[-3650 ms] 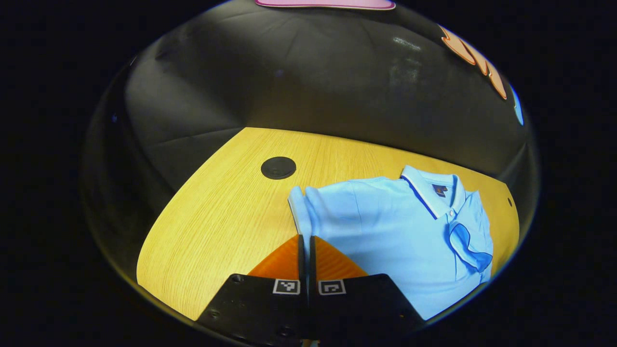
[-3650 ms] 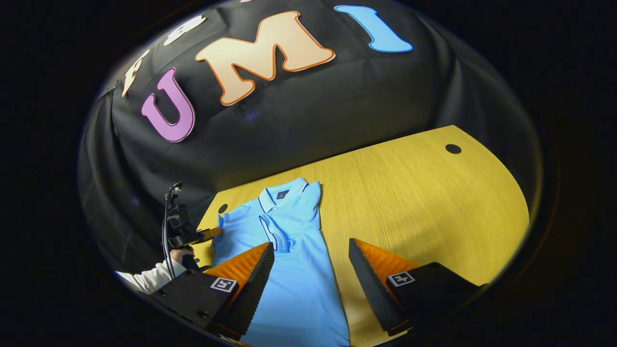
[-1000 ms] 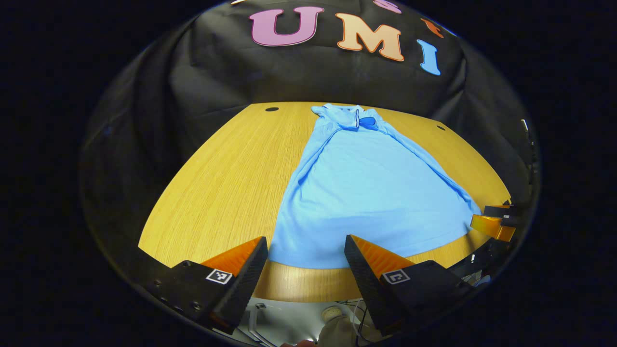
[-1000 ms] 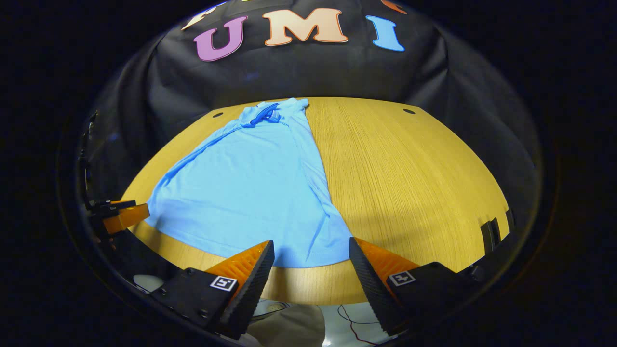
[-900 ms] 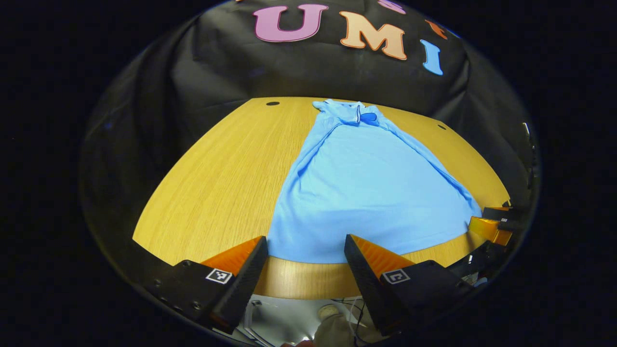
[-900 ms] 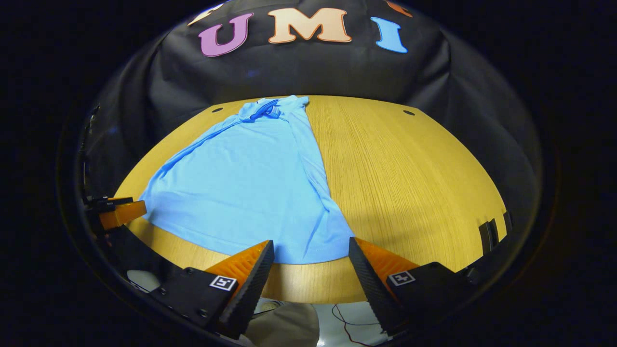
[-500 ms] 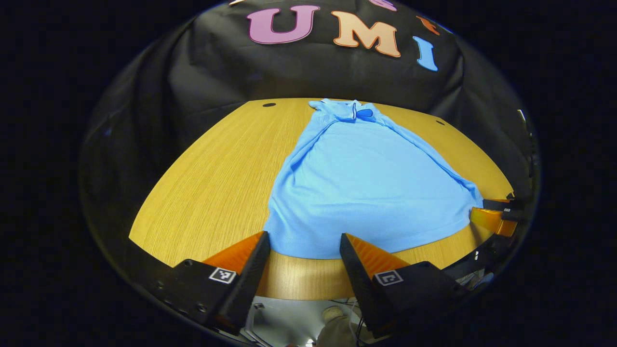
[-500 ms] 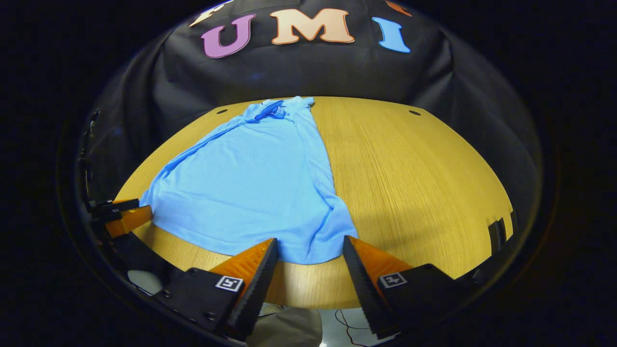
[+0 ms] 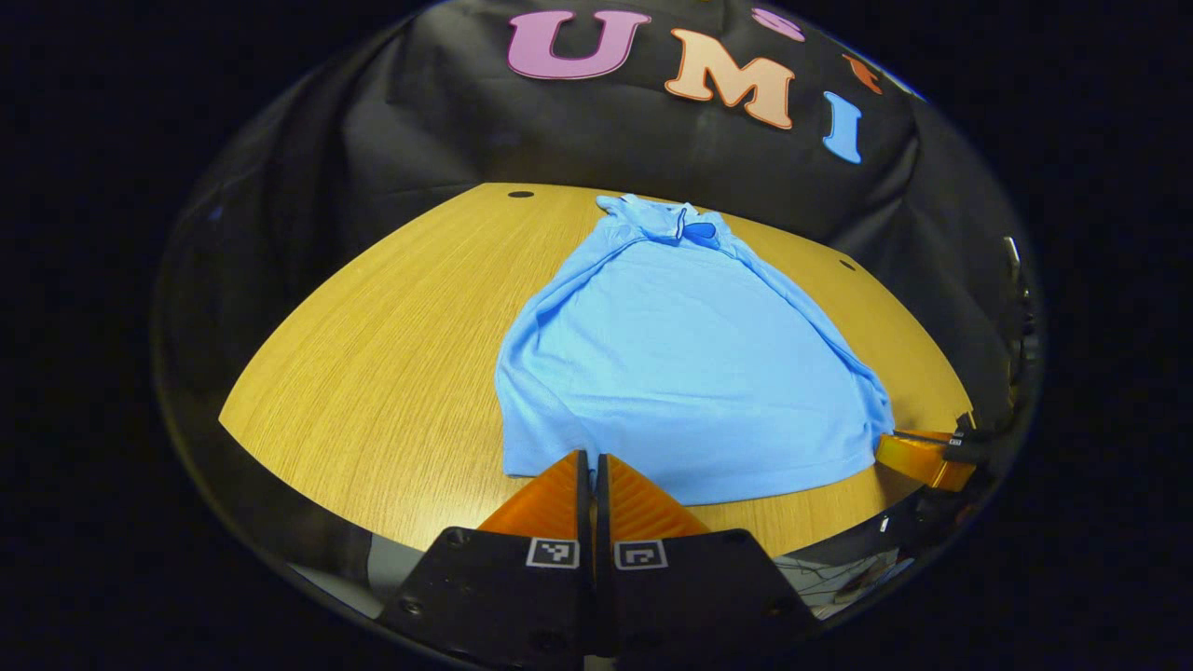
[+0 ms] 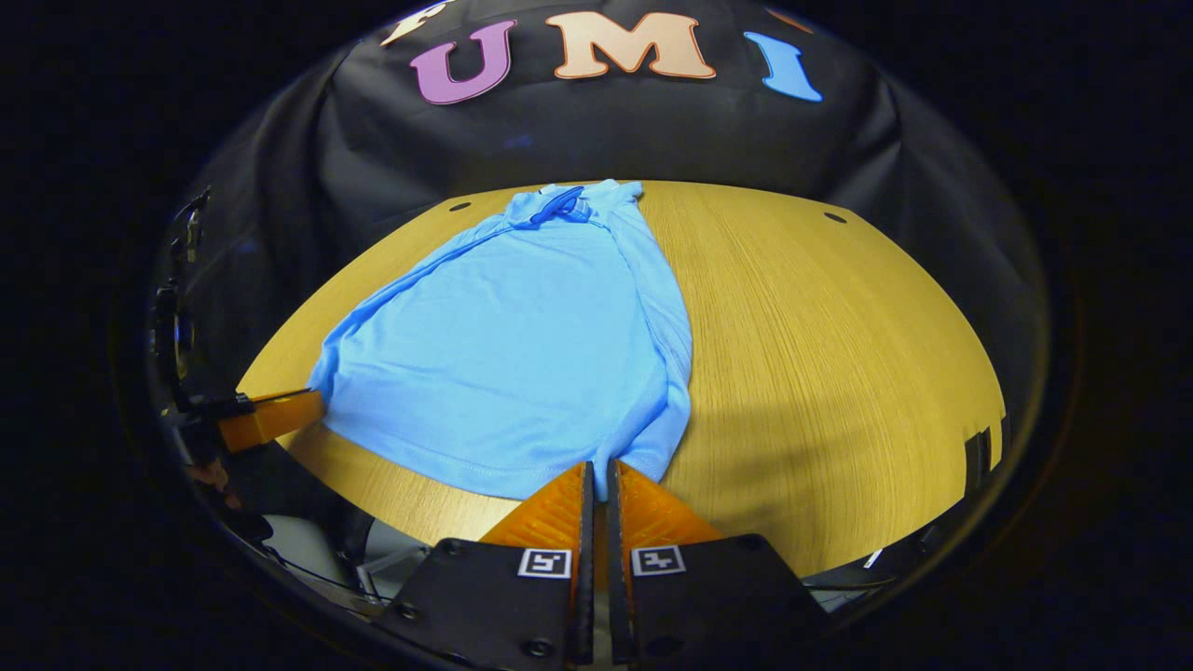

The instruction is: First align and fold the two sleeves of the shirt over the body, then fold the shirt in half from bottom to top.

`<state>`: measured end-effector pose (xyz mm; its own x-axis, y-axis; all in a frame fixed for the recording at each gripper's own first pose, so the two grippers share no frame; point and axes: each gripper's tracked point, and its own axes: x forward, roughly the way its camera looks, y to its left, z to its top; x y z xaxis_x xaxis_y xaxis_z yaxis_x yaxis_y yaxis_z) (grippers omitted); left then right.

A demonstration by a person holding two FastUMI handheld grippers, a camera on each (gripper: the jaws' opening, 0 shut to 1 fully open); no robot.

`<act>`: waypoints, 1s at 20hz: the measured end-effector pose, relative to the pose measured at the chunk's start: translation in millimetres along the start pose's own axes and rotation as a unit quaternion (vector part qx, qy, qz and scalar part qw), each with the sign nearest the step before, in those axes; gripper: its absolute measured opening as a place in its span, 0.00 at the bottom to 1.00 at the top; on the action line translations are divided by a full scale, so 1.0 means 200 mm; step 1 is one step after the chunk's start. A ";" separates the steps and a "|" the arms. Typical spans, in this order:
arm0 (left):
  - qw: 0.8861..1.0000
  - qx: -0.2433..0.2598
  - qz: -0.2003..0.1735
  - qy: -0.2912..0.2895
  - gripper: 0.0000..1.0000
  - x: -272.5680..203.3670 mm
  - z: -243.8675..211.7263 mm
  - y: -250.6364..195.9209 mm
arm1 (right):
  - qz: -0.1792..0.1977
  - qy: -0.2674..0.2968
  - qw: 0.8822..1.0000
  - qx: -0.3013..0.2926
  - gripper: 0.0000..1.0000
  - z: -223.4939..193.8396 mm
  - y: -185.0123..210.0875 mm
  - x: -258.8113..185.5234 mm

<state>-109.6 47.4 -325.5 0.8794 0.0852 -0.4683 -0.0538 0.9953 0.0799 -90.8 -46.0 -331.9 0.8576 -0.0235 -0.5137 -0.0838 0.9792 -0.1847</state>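
A light blue polo shirt (image 9: pixel 680 363) lies lengthwise on the wooden table (image 9: pixel 373 373), collar at the far end, both sleeves folded in over the body. My left gripper (image 9: pixel 587 457) is shut on the shirt's bottom hem near its left corner. In the right gripper view the same shirt (image 10: pixel 522 345) stretches away from me, and my right gripper (image 10: pixel 596 466) is shut on the hem near the right corner. The hem edge is bunched slightly at each grip. Each view also shows the other gripper: the right one (image 9: pixel 923 457) and the left one (image 10: pixel 270 415), both at the hem.
The table's near edge (image 10: pixel 401 503) runs just under both grippers. Small round holes (image 9: pixel 520 195) mark the far table corners. Bare wood (image 10: pixel 839 354) stretches to the right of the shirt, and bare wood lies to its left in the left gripper view.
Both grippers went from open to shut, closing on the bottom hem. They moved forward onto the shirt's edge, which now puckers at each grip.
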 end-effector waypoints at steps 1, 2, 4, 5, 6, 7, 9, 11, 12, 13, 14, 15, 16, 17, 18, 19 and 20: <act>1.000 -0.010 -0.004 -0.001 0.00 -0.01 0.00 0.00 | 0.000 0.000 1.000 -0.001 0.09 0.00 0.01 -0.01; 1.000 -0.017 -0.007 0.000 0.00 -0.01 0.00 0.00 | 0.000 -0.004 1.000 -0.003 0.09 0.01 0.01 -0.02; 1.000 -0.018 -0.013 -0.005 0.00 -0.03 0.02 0.01 | 0.002 -0.011 1.000 -0.007 0.09 0.03 0.03 -0.04; 1.000 -0.016 -0.017 -0.008 0.00 -0.04 0.03 0.01 | -0.001 -0.017 1.000 -0.010 0.10 0.05 0.03 -0.05; 1.000 -0.014 -0.020 -0.015 0.00 -0.06 0.06 0.01 | -0.003 -0.026 1.000 -0.012 0.09 0.09 0.03 -0.06; 0.999 -0.015 -0.027 -0.026 0.00 -0.08 0.11 -0.01 | -0.012 -0.035 0.999 -0.012 0.09 0.12 0.02 -0.04; 0.998 -0.014 -0.034 -0.042 0.00 -0.10 0.19 -0.01 | -0.003 -0.045 0.999 -0.002 0.00 0.19 0.04 -0.06; 0.997 -0.012 -0.037 -0.062 0.00 -0.11 0.30 -0.01 | 0.001 -0.052 0.999 -0.001 0.03 0.26 0.04 -0.05; 0.997 -0.012 -0.037 -0.066 0.00 -0.11 0.34 0.00 | 0.002 -0.055 0.998 -0.002 0.03 0.29 0.05 -0.05; 0.997 -0.012 -0.036 -0.072 0.00 -0.10 0.38 0.01 | 0.005 -0.057 0.998 -0.005 0.03 0.32 0.06 -0.04; 0.997 -0.010 -0.032 -0.073 0.00 -0.08 0.39 0.04 | 0.007 -0.058 0.998 -0.009 0.03 0.34 0.07 -0.03; 0.997 -0.009 -0.024 -0.066 0.00 -0.06 0.38 0.07 | 0.010 -0.051 0.999 -0.014 0.03 0.33 0.07 -0.01; 0.998 -0.007 -0.014 -0.063 0.00 -0.05 0.38 0.10 | 0.012 -0.045 0.999 -0.016 0.03 0.33 0.08 0.00; 0.998 -0.008 0.000 -0.059 0.00 -0.04 0.36 0.15 | 0.014 -0.043 0.999 -0.016 0.03 0.33 0.08 0.01; 0.999 -0.012 0.007 -0.050 0.00 -0.06 0.33 0.17 | 0.015 -0.037 0.999 -0.016 0.03 0.32 0.08 0.01; 0.999 -0.019 0.009 -0.046 0.00 -0.05 0.30 0.19 | 0.017 -0.033 0.999 -0.015 0.03 0.30 0.08 0.02; 0.999 -0.026 0.010 -0.039 0.00 -0.06 0.27 0.20 | 0.017 -0.030 0.999 -0.015 0.03 0.29 0.08 0.02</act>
<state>-96.1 83.9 -269.6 0.9122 0.1026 -0.3968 -0.0938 0.9947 0.0415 -59.8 -18.3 -287.8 0.8828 0.0221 -0.4692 -0.1274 0.9727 -0.1939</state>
